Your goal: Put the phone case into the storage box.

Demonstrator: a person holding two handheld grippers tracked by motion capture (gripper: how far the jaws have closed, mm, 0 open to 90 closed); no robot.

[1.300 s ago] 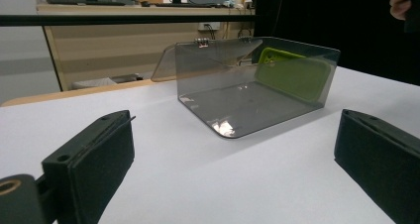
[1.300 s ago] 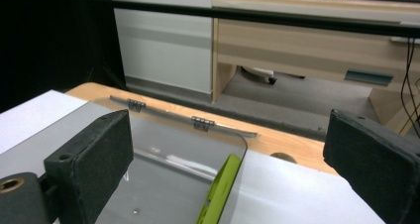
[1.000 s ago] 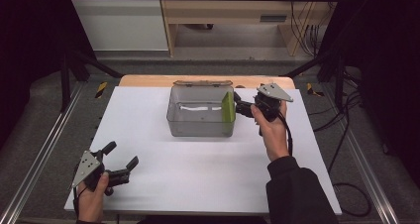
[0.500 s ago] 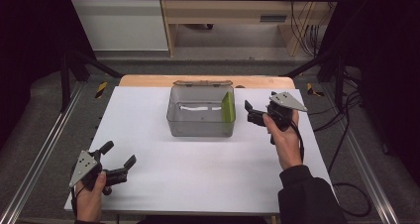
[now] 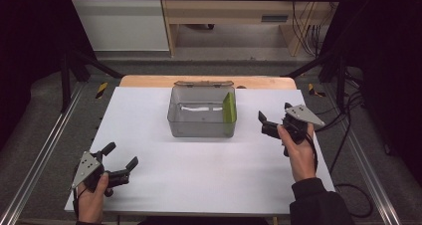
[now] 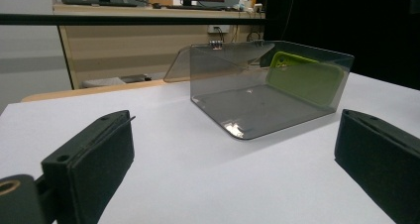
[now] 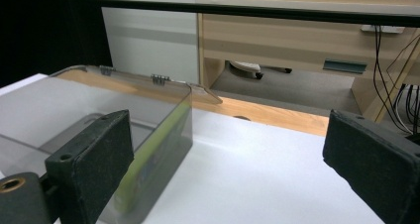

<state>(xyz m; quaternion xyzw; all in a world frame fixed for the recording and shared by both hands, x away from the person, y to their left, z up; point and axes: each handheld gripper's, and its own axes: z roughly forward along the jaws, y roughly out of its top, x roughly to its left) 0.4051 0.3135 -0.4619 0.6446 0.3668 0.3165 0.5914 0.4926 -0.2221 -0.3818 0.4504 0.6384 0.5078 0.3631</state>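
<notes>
A clear grey box (image 5: 199, 125) stands on the white table (image 5: 214, 175) with its lid (image 5: 202, 83) folded back. Inside it a green phone case (image 5: 229, 108) stands on edge against the right wall. My right gripper (image 5: 264, 124) is open and holds nothing, a short way right of the box and apart from it. In the right gripper view the box wall (image 7: 99, 100) and the green case (image 7: 153, 154) lie close ahead on the left, beyond the open gripper (image 7: 228, 174). My left gripper (image 5: 121, 155) rests open near the front left; its view (image 6: 237, 184) faces the box (image 6: 247, 115) and case (image 6: 304, 78).
A wooden strip (image 5: 144, 80) runs along the table's far edge. Metal rails (image 5: 45, 150) flank the table on both sides. Cables (image 5: 348, 120) hang at the right. A wooden desk (image 5: 234, 11) stands behind.
My right gripper has pulled back from the box's right wall, moving right and toward the person. The green case stays leaning inside the box. The left gripper has barely moved.
</notes>
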